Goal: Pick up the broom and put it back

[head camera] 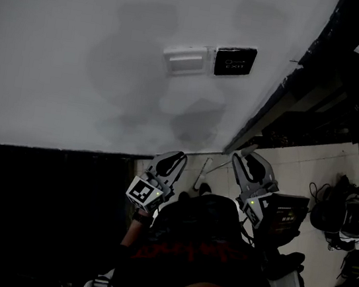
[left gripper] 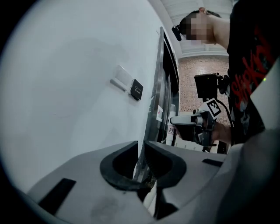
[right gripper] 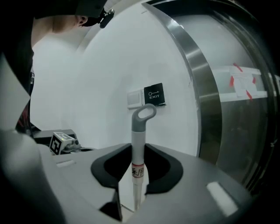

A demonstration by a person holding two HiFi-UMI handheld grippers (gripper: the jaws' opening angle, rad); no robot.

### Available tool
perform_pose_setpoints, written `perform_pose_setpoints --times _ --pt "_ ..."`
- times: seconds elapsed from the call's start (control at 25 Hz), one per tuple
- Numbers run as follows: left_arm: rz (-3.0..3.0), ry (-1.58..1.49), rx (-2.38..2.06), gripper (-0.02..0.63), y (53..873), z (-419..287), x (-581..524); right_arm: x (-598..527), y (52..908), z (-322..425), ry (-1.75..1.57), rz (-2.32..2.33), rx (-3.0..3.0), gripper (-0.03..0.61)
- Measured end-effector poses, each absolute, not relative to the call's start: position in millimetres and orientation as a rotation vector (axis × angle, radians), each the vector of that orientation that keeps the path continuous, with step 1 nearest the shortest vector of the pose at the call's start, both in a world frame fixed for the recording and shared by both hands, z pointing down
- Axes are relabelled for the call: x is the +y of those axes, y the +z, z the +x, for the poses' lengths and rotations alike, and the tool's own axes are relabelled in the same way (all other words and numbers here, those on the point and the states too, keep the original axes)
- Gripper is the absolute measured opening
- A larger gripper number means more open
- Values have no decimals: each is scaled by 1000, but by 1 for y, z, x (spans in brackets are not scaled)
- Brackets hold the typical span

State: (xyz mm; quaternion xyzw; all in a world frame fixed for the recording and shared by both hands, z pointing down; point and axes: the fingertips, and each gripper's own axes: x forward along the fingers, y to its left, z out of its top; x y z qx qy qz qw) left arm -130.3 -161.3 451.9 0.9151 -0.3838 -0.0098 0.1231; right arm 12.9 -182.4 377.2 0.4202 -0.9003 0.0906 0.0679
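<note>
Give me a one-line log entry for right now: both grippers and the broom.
right gripper: shut on broom handle, handle upright, hanging loop on top | left gripper: shut, empty | ahead: white wall with exit switch

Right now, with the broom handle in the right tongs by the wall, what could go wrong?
1. The broom handle is pinched only by the right tongs, close to its loop end. The broom's head is out of view, so the long handle may swing or slip.
2. The loop points toward the EXIT button and white switch plate. Raising it further could knock them, though the gap is unclear.
</note>
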Motion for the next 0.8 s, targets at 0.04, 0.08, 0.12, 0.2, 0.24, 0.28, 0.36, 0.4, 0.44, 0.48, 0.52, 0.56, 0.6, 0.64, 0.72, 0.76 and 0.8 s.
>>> perform_pose_setpoints --times 0.04,0.08,0.12,0.2,0.24,0.28,0.36,0.4,0.44,0.48,0.52,0.56,0.6,0.64,0.72,0.76,0.8 --pt "2672 -50 -1121 48 453 -131 -162 -180 378 13 281 1263 -2709 91" --pt "2669 -59 -1122 48 454 -132 -162 -178 381 13 290 1264 -2701 91" --pt "2662 -55 -1121 48 455 -132 -163 -176 385 13 299 1267 -2690 91" --pt "2642 -28 -1114 48 457 -129 -164 -174 396 13 315 1271 -2657 91" --pt "2641 -22 -1114 48 458 -128 -165 -173 403 14 323 1273 -2638 91" --pt "2649 -23 -1118 47 459 -128 -166 -173 410 14 329 1274 -2617 91" --pt "2664 -29 -1128 44 460 -127 -167 -174 427 14 339 1278 -2573 91" --pt "2663 -28 -1131 44 460 -128 -167 -174 436 15 343 1281 -2551 91" --pt "2661 -25 -1134 44 460 -128 -166 -176 447 15 345 1287 -2530 91" --pt "2654 -20 -1138 44 459 -129 -165 -178 459 16 345 1296 -2509 91" --pt "2644 -14 -1143 44 458 -130 -164 -181 472 18 342 1309 -2488 91" --pt "2641 -12 -1152 44 458 -131 -163 -186 489 20 337 1328 -2468 91" --pt "2646 -15 -1163 44 457 -132 -162 -192 508 22 333 1352 -2447 91" --pt "2651 -16 -1174 44 457 -134 -161 -198 530 24 340 1373 -2419 92" --pt "2642 1 -1191 44 459 -137 -157 -212 572 25 383 1382 -2343 92" --pt "2628 15 -1202 44 461 -139 -156 -220 592 24 403 1375 -2305 92" --pt "2608 29 -1218 44 463 -142 -155 -232 610 21 417 1370 -2276 92"
